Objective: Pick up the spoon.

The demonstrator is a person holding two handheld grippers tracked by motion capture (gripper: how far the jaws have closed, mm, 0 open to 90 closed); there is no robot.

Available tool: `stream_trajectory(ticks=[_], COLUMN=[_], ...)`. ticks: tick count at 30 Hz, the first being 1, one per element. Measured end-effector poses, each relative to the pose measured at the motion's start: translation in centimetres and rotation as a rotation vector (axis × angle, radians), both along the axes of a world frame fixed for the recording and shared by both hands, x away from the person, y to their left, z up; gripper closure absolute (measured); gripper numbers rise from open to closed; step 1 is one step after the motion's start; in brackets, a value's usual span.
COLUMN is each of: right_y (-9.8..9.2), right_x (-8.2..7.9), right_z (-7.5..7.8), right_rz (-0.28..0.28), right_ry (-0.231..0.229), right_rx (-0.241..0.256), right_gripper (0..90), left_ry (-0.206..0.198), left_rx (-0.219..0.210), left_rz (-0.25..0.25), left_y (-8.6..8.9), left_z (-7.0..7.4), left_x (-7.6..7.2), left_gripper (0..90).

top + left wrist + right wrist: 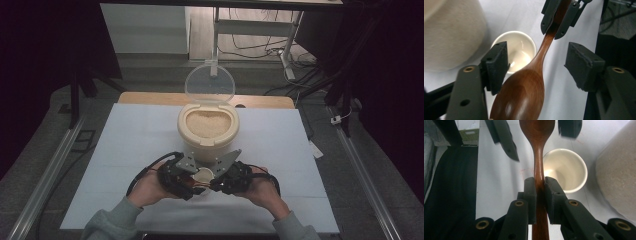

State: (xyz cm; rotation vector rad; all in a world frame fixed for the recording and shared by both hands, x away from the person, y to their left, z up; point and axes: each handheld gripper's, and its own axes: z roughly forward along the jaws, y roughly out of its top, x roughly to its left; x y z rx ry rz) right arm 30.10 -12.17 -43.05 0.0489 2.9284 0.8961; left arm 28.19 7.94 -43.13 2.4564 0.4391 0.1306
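Clamping hard, the right gripper [539, 192] has its two black jaws pressed together on the handle of the brown wooden spoon [538, 157], which runs straight out ahead of it. Over on the other side, the left gripper [536, 67] stands with its jaws wide apart, and the spoon's glossy bowl sits in the gap between them, close against one pad without being pinched. Just below the spoon stands the small round cream cup [520, 50], upright on the pale white table sheet [135, 135]. From the high view both grippers meet at the near middle of the table, the cup between them, right in front of the cream rice container [207, 127] with its clear round lid [209, 84] tipped up.
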Motion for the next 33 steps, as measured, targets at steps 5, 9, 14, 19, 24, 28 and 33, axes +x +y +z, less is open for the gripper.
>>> stream_trajectory(ticks=[5, 9, 14, 19, 24, 28, 33], right_y=[0.2, 0.3, 0.4, 0.6, 0.8, 0.5, -1.0], right_x=[-0.2, -0.4, -0.6, -1.0, -1.0, -0.7, -0.2], right_z=[0.0, 0.1, 0.2, -0.1, -0.4, -0.2, 0.9], right_rz=[0.019, 0.034, 0.066, 0.107, 0.125, 0.081, -0.069], right_ry=[-0.009, -0.015, -0.035, -0.057, -0.046, -0.034, -0.024], right_rx=[-0.012, -0.005, -0.006, -0.010, -0.028, 0.011, 0.162], right_gripper=[79.8, 79.8, 79.8, 79.6, 79.2, 73.3, 57.6], left_ry=[0.041, 0.067, 0.072, 0.085, 0.097, 0.061, -0.003], left_rx=[0.030, 0.042, 0.080, 0.086, 0.096, 0.081, 0.032], left_rz=[-0.033, -0.051, -0.104, -0.148, -0.168, -0.141, -0.069], left_y=[-0.5, -0.7, -0.9, -1.1, -1.2, -1.0, -0.3], left_z=[-0.6, -0.9, -1.3, -1.5, -1.9, -1.7, -1.1], left_x=[0.5, 0.9, 0.9, 0.6, 0.5, 0.4, 0.3], left_gripper=[43.8, 51.5, 65.4, 74.8, 77.0, 77.4, 77.6])
